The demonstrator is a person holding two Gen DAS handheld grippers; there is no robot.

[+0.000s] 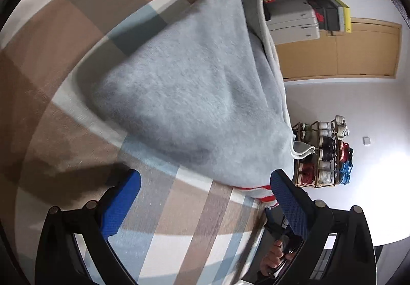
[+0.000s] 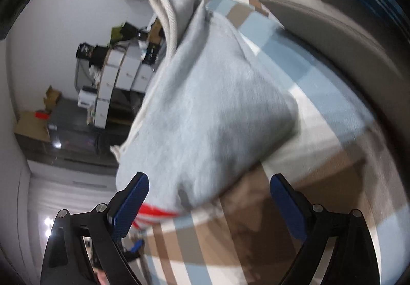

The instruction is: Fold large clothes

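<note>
Sweatshirt (image 1: 194,95), grey and already folded, lies on the checked blanket (image 1: 64,95) at its edge, with left gripper (image 1: 205,198) and right gripper (image 2: 208,201) both spread wide, empty, so a careless nudge could topple it off.

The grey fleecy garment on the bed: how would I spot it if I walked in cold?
Find the bed with the checked cover of brown, pale blue and white squares. On it lies a folded light grey fleece sweatshirt, a single soft mound near the bed's edge. Its cream ribbed trim and a red-and-white striped band at one end set it apart from the checked fabric beneath.
</note>
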